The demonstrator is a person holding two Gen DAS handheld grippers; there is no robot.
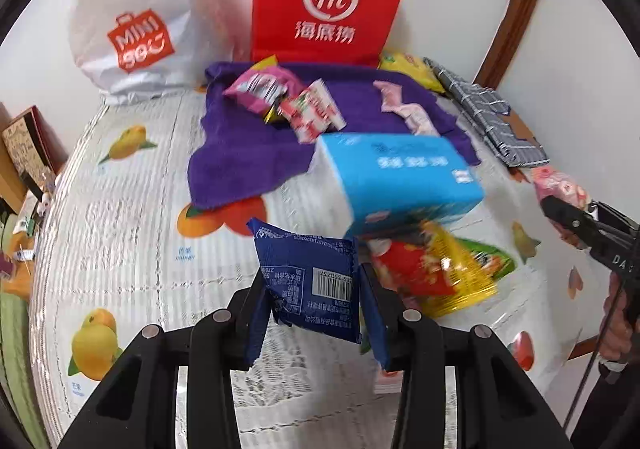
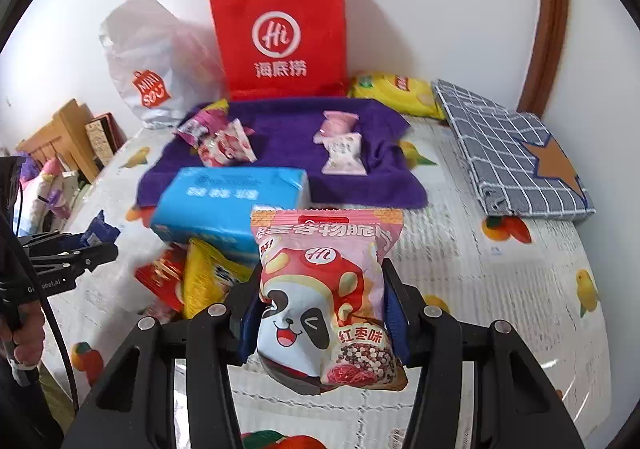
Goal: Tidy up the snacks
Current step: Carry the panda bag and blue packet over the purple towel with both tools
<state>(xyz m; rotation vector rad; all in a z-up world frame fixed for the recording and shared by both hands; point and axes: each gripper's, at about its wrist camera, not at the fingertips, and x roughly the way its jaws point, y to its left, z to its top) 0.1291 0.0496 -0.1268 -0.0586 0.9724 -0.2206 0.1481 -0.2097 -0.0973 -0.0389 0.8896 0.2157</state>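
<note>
We hold both packets aloft over the worktop: left tongs (image 1: 310, 299) clamp the blue packet (image 1: 308, 281), right tongs (image 2: 320, 313) the panda packet (image 2: 326, 297). Sorting is under way; next, likely placement on the far purple towel (image 2: 288, 137).

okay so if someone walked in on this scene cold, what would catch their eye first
Probably the two held snacks: the right gripper clamps a pink panda-print snack pack, and the left gripper clamps a dark blue snack packet. Behind them, a bright red Haidilao paper bag stands against the wall, with a purple towel holding small snacks spread before it.
</note>
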